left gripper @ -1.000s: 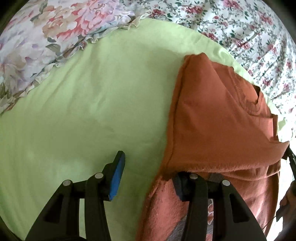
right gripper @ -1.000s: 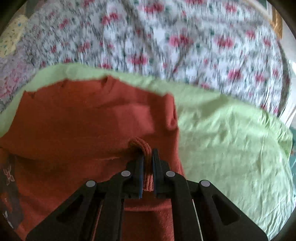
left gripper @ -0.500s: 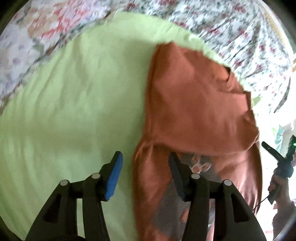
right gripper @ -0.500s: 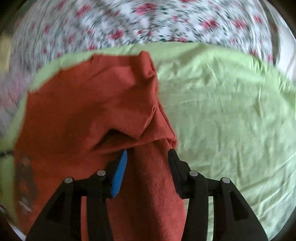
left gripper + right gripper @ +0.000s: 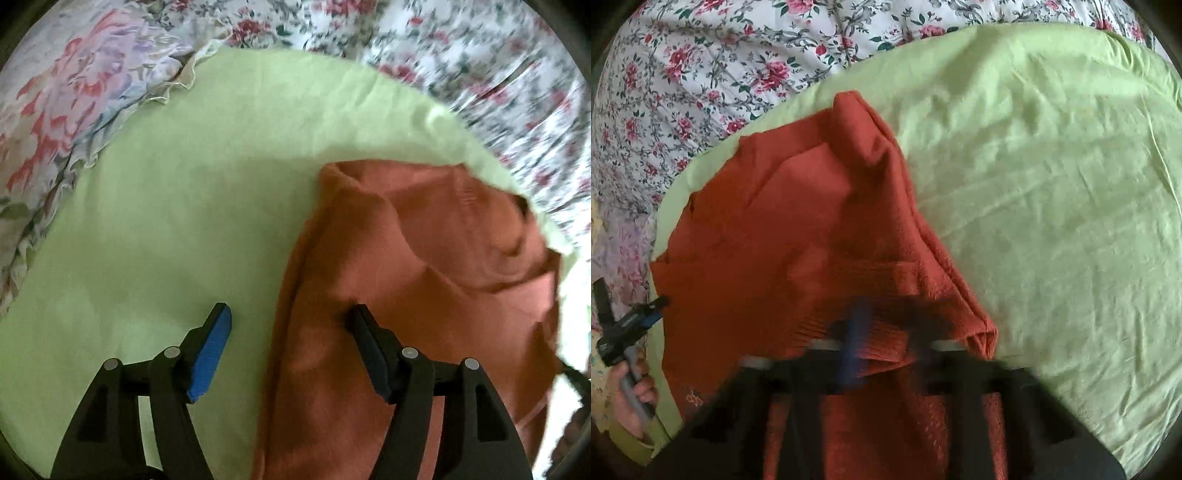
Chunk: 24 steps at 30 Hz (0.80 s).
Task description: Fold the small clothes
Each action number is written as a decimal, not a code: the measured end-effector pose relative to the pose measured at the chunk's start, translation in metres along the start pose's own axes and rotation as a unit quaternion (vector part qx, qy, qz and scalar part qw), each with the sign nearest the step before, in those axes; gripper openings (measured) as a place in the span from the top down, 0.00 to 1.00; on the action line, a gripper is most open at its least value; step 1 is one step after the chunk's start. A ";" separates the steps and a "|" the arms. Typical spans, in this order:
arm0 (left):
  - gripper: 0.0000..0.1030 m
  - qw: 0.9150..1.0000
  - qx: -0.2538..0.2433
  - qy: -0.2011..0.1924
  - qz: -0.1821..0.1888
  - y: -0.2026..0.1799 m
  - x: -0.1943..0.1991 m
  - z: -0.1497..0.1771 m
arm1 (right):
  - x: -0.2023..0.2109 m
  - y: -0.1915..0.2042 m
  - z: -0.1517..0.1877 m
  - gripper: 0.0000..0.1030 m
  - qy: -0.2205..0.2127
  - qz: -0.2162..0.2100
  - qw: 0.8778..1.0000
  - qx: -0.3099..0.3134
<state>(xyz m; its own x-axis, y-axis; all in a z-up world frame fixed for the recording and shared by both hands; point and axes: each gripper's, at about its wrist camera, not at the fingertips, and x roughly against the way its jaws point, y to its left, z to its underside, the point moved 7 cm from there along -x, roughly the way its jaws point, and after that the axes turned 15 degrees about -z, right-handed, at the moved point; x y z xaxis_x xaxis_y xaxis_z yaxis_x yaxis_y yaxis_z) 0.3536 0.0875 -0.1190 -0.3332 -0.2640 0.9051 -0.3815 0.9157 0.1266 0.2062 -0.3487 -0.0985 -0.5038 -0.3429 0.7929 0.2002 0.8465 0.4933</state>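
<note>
A rust-orange small shirt (image 5: 424,280) lies partly folded on a light green sheet (image 5: 166,221). My left gripper (image 5: 291,332) is open and empty, its jaws astride the shirt's left edge, one finger over the sheet, the other over the cloth. In the right wrist view the same shirt (image 5: 798,229) lies below my right gripper (image 5: 886,328), which is motion-blurred; its jaws stand apart over a ribbed cuff or hem, holding nothing that I can see. The left gripper also shows at the far left there (image 5: 624,328), held by a hand.
The green sheet (image 5: 1052,184) lies on a bed with a floral cover (image 5: 701,66). A large-flowered pillow (image 5: 66,110) with a frilled edge lies at the left. The sheet is bare to the left of the shirt and to its right.
My right gripper, shut on a shirt fold a second ago, has opened, let it go and drawn back. My left gripper stayed open and shifted along the shirt's left edge.
</note>
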 end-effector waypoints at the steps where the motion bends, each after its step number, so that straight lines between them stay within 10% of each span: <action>1: 0.46 1.000 -0.002 -0.005 -0.010 -0.001 -0.003 -0.002 | 0.005 0.004 -0.005 0.97 -0.009 -0.006 1.000 0.007; 6: 0.62 1.000 0.014 -0.017 -0.014 0.000 -0.006 -0.009 | 0.043 0.037 -0.040 0.97 -0.084 -0.020 0.994 0.071; 14: 0.60 0.999 0.031 -0.015 -0.011 0.011 -0.011 -0.014 | -0.010 -0.017 -0.032 0.95 -0.009 0.029 1.000 0.007; 21: 0.62 0.997 0.072 -0.004 -0.005 0.064 0.010 -0.004 | 0.046 0.009 -0.017 0.53 -0.070 0.025 0.997 0.011; 24: 0.61 0.997 0.074 -0.001 0.012 0.078 0.027 0.010 | 0.066 0.019 0.004 0.52 -0.075 0.011 0.997 0.016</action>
<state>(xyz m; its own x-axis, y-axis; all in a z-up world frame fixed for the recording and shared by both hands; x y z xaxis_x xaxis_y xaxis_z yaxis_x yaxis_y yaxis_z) 0.3058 0.1491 -0.0887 -0.3456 -0.2427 0.9065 -0.4958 0.8674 0.0431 0.1736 -0.3537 -0.0385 -0.6202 -0.2609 0.7398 0.1876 0.8664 0.4628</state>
